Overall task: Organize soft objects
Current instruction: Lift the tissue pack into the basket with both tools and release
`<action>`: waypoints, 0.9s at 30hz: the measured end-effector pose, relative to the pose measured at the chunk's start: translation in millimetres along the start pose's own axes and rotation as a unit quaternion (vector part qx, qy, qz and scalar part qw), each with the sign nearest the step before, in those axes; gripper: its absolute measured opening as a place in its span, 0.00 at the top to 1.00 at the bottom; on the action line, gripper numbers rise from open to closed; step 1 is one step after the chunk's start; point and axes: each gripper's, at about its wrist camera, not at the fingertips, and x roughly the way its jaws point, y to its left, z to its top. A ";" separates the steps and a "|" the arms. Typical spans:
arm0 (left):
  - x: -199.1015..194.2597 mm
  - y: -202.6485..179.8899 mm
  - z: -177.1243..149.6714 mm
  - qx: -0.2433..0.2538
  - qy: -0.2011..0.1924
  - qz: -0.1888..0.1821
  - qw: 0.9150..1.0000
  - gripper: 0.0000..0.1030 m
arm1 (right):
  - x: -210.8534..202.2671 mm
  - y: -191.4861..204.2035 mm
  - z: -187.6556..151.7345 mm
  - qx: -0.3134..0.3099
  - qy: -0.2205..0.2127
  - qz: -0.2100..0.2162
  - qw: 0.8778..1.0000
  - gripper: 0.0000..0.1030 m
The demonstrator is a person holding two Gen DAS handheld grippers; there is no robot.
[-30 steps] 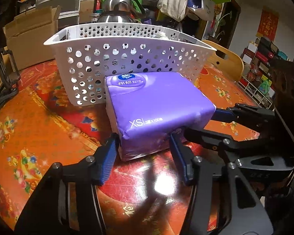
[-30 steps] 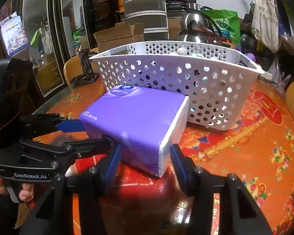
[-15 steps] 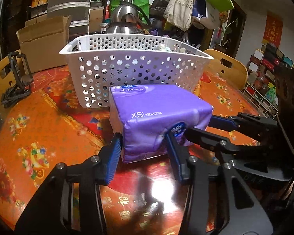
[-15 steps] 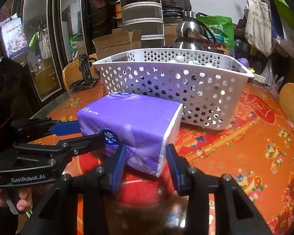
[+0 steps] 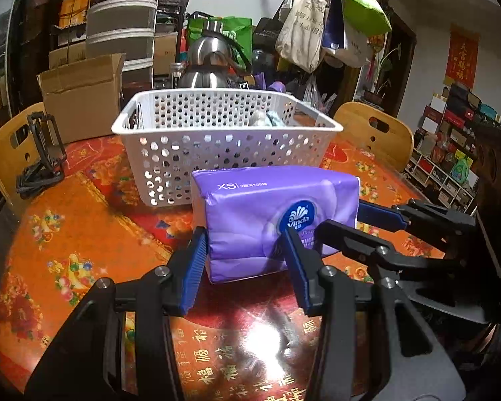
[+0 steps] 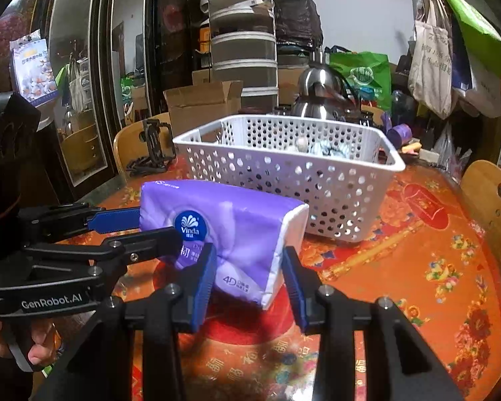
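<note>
Two grippers pinch one purple tissue pack (image 5: 270, 220) from opposite ends, and it hangs clear of the orange and red tablecloth (image 5: 83, 240), just in front of the white perforated basket (image 5: 223, 153). The left gripper (image 5: 247, 260) has just been closing, its blue pads squeezing the pack's near corner so the wrap dents. The right gripper (image 6: 248, 267) has likewise just been closing and now clamps the other end, where the white paper edge shows.

The left wrist view reads "XS" and "Vinda" on a blue round badge. Only the right wrist view gives "4D" low on the wrap, "GenRobot.AI" on the side of the other gripper's body, and the fingers of a hand (image 6: 13, 344) wrapped round its handle. Gold characters on the tablecloth appear near the bottom of both views, upside down.

Inside the basket, a pale bundle of cloth (image 6: 327, 148) lies against the far side, clearer from the right wrist. Behind the basket stand a steel kettle (image 5: 210, 63) and an open cardboard box (image 5: 83, 97). A red wall hanging (image 5: 461, 56) with gold characters shows only from the left wrist.
</note>
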 end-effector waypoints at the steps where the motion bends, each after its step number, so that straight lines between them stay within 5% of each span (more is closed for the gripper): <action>1: -2.5 -0.7 1.5 0.000 -0.002 -0.001 1.000 0.58 | -2.4 1.1 2.2 -0.002 -0.002 -0.001 1.000 0.62; 16: -29.8 -11.5 48.9 0.011 -0.037 -0.007 0.999 0.58 | -31.6 -0.2 40.8 -0.015 -0.038 -0.007 0.999 0.62; 27: -14.0 -8.6 142.0 0.036 -0.052 0.001 0.998 0.58 | -24.3 -22.8 113.6 -0.017 -0.057 -0.010 0.998 0.62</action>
